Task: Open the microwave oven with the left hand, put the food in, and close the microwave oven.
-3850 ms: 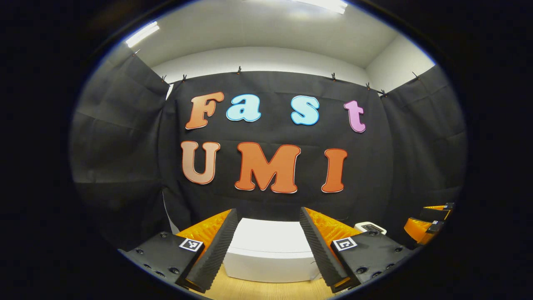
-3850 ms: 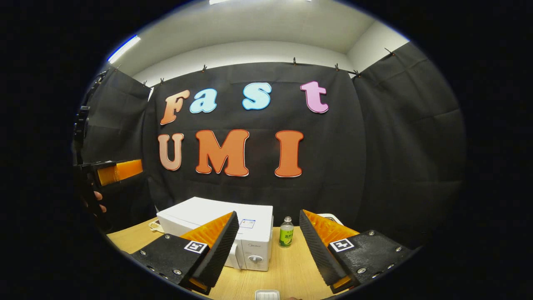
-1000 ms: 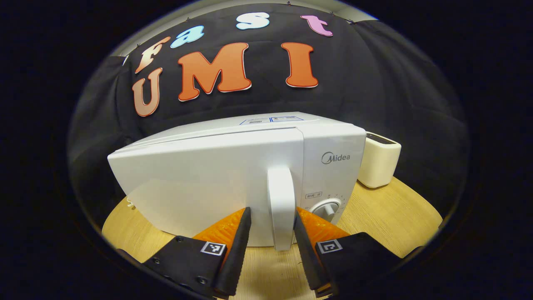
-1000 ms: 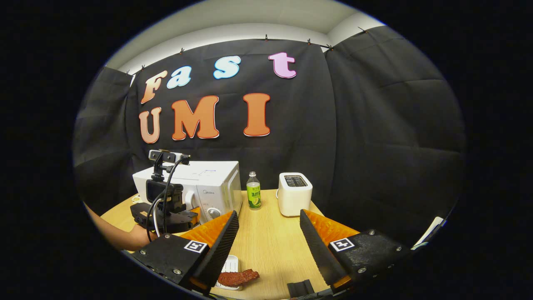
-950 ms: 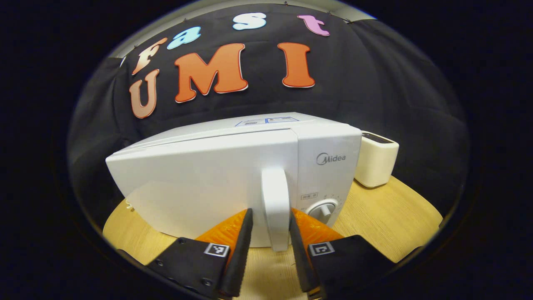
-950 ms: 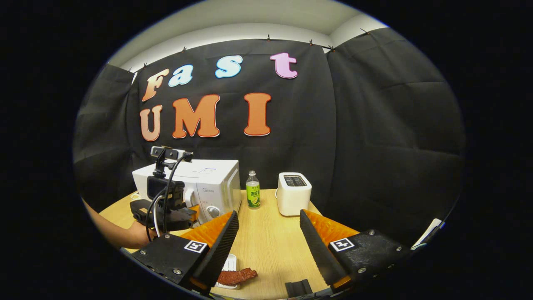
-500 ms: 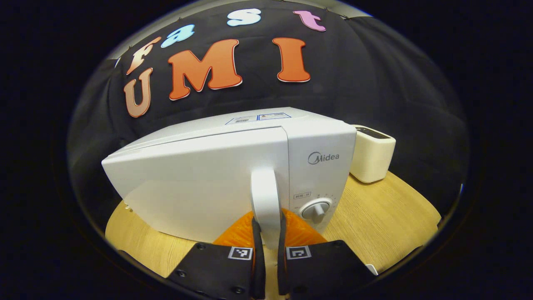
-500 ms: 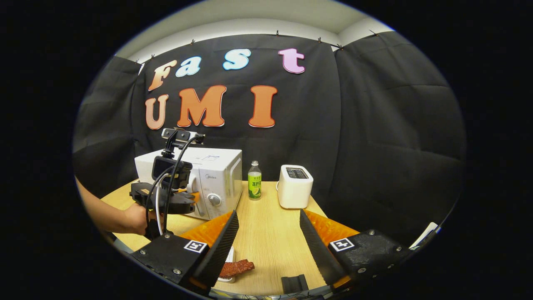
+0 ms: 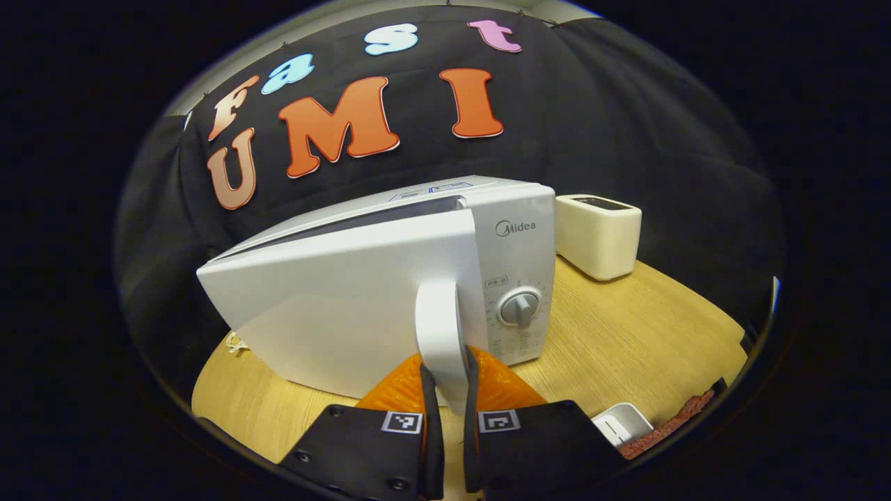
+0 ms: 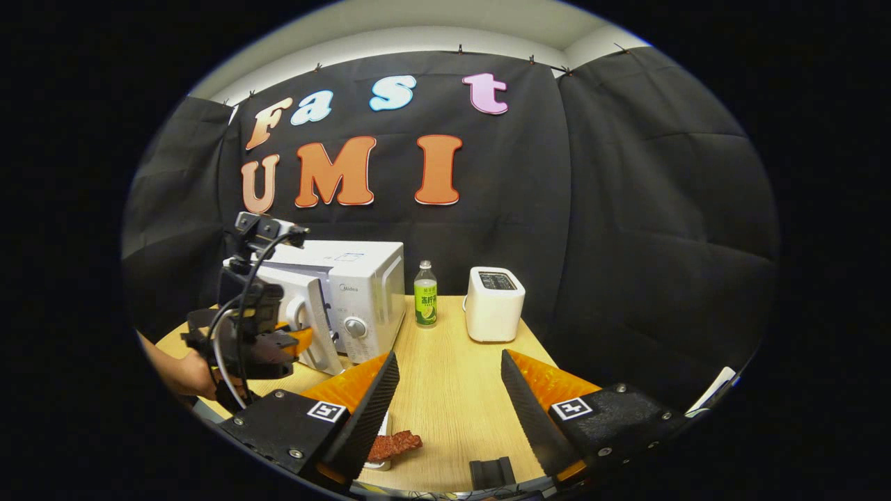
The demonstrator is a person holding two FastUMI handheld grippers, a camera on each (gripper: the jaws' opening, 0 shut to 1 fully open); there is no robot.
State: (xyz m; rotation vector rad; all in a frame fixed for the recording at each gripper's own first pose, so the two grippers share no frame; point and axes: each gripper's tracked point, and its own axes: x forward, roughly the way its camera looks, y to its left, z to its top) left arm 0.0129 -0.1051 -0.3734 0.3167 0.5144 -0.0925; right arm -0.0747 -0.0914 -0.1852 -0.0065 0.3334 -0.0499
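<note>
Microwave door [image 9: 334, 299] ajar, left gripper [image 9: 445, 410] clamped on its handle [image 9: 440, 327]; right gripper [image 10: 445, 403] wide, empty; food [image 10: 393, 444] on desk [image 10: 452, 390] front edge, unloaded

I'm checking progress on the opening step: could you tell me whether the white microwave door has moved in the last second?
Yes. The white microwave door has swung outward from the white control panel with its grey dial, opening a dark gap along its top edge.

I am working in a staged recording booth, not a real kitchen: black cloth [image 10: 626, 209] clipped up as walls under a white ceiling [image 10: 431, 21], with a wooden bench [image 10: 452, 390] carrying a microwave [image 10: 362, 292] at 10 o'clock and a toaster [image 10: 493, 305] at 12.
</note>
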